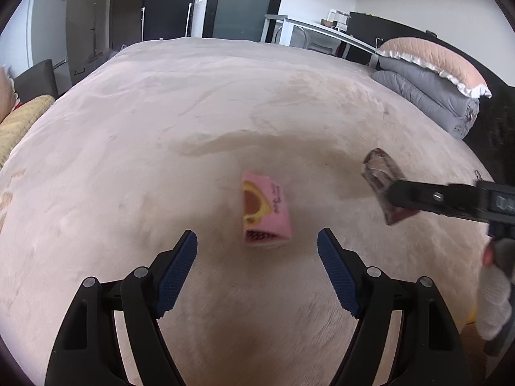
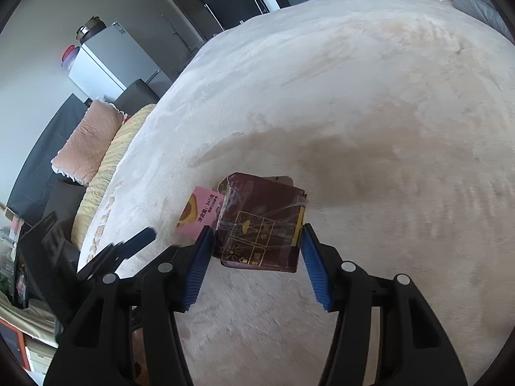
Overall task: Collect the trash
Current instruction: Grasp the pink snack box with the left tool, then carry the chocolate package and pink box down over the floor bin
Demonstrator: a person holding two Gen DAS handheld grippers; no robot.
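A pink snack box [image 1: 265, 212] lies on the beige bed cover [image 1: 161, 128], just ahead of my left gripper [image 1: 257, 241], which is open and empty with its jaws either side of the box's near end. My right gripper [image 2: 257, 238] is shut on a dark maroon carton [image 2: 260, 222] wrapped in clear tape and holds it above the bed. That carton [image 1: 383, 186] and the right gripper's black fingers [image 1: 434, 197] show at the right of the left wrist view. The pink box [image 2: 199, 215] lies behind and left of the carton in the right wrist view.
A folded grey duvet [image 1: 428, 96] with a peach pillow [image 1: 431, 58] sits at the bed's far right. A yellow blanket [image 2: 106, 173] and another peach pillow [image 2: 87, 138] lie along the bed's left side. A white fridge [image 2: 106, 61] stands beyond.
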